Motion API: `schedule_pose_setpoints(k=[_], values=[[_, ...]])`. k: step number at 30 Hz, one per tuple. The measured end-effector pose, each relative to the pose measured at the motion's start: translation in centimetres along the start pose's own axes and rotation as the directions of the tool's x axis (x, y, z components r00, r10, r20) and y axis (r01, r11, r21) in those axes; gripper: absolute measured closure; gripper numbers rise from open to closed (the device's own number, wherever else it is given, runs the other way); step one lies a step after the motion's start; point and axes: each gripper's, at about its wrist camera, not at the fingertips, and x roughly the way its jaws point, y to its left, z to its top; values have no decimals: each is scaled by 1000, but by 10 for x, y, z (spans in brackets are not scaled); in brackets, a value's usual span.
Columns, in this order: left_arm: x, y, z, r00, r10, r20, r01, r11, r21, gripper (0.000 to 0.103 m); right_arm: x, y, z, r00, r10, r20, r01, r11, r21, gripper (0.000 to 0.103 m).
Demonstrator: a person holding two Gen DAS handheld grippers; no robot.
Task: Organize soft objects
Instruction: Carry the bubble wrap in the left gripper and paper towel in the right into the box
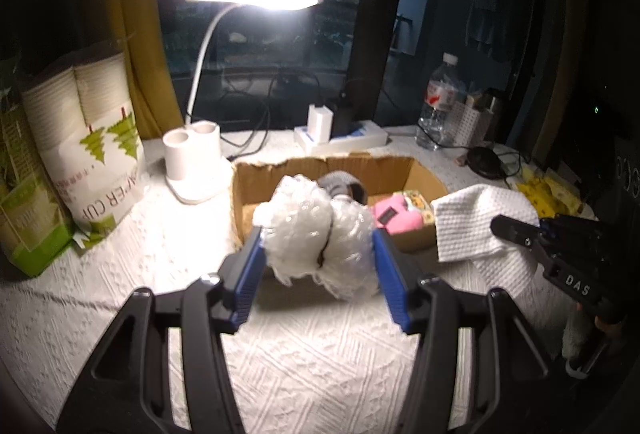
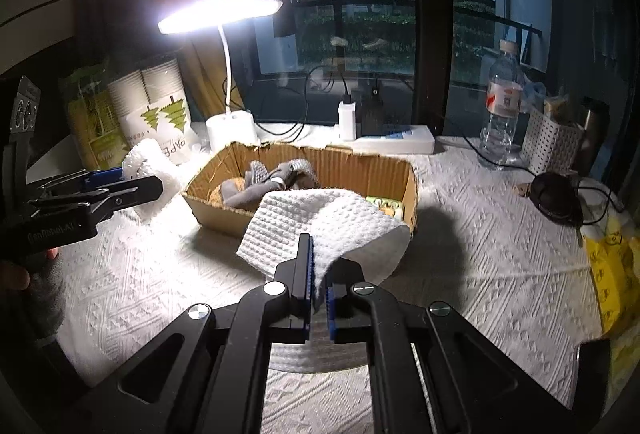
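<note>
My left gripper (image 1: 318,250) is shut on a wad of white bubble wrap (image 1: 316,230) and holds it above the table, just in front of the cardboard box (image 1: 256,189). My right gripper (image 2: 318,274) is shut on a white waffle-weave cloth (image 2: 320,226) that hangs over the box's near wall (image 2: 216,209). The box holds a grey sock (image 2: 272,181), a pink soft item (image 1: 396,218) and a yellow-green item (image 2: 386,205). The right gripper (image 1: 516,230) also shows in the left wrist view with the cloth (image 1: 476,222). The left gripper (image 2: 132,185) also shows in the right wrist view.
A lit white desk lamp (image 1: 196,161) stands behind the box. Paper cup packs (image 1: 80,137) stand at the left. A power strip with a charger (image 1: 340,137), a water bottle (image 2: 502,105), a white perforated basket (image 2: 556,145) and a yellow bag (image 2: 612,274) are at the back and right.
</note>
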Motion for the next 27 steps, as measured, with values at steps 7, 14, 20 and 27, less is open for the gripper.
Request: schedule_pose_setpoints(k=[7, 14, 20, 27], values=[[-2, 9, 21, 999, 20, 48, -19, 1000, -6, 48, 4, -8, 17, 1000, -3, 28, 3, 1000, 3, 97], [5, 16, 34, 997, 42, 63, -42, 999, -11, 48, 13, -18, 31, 999, -5, 46, 5, 1000, 10, 97], [18, 19, 36, 997, 49, 51, -48, 999, -16, 48, 26, -23, 39, 999, 3, 52, -4, 1000, 14, 97], [48, 22, 36, 998, 66, 17, -66, 998, 3, 48, 43, -32, 39, 997, 23, 68, -28, 997, 66, 97]])
